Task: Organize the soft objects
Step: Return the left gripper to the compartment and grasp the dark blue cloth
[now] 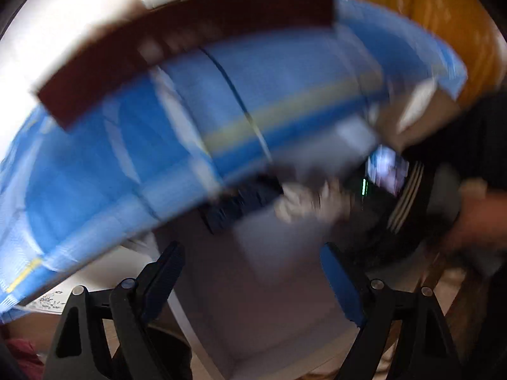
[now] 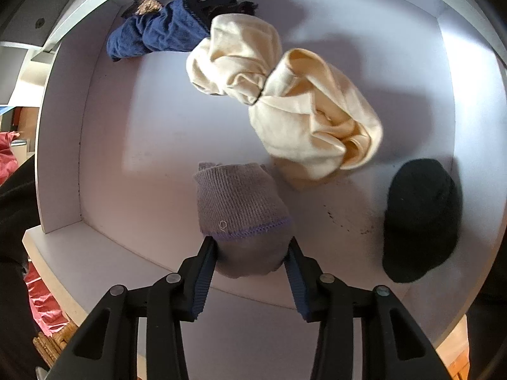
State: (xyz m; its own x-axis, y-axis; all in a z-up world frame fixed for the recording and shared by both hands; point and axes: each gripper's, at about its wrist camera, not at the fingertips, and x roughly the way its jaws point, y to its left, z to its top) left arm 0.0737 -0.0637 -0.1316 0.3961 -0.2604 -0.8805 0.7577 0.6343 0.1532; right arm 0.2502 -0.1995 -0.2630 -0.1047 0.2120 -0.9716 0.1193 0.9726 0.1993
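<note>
In the right wrist view, a grey knitted sock [image 2: 244,209] with a purple stripe lies at the front of a white drawer [image 2: 104,253]. My right gripper [image 2: 252,255] is shut on its lower end, with a blue pad pressing on each side. Further back lie a twisted cream cloth [image 2: 285,107], a dark blue cloth [image 2: 155,34] with black lace [image 2: 221,0] behind it, and a black soft piece [image 2: 418,218] at the right. The left wrist view is badly blurred. My left gripper [image 1: 253,266] stands open over a white surface [image 1: 253,310] with nothing between its fingers.
A blue sheet [image 1: 158,145] with a yellow stripe and a dark red band [image 1: 177,44] fills the upper left wrist view. A person's hand [image 1: 475,212] holds a black device [image 1: 389,177] at the right. Red fabric [image 2: 9,161] lies left of the drawer.
</note>
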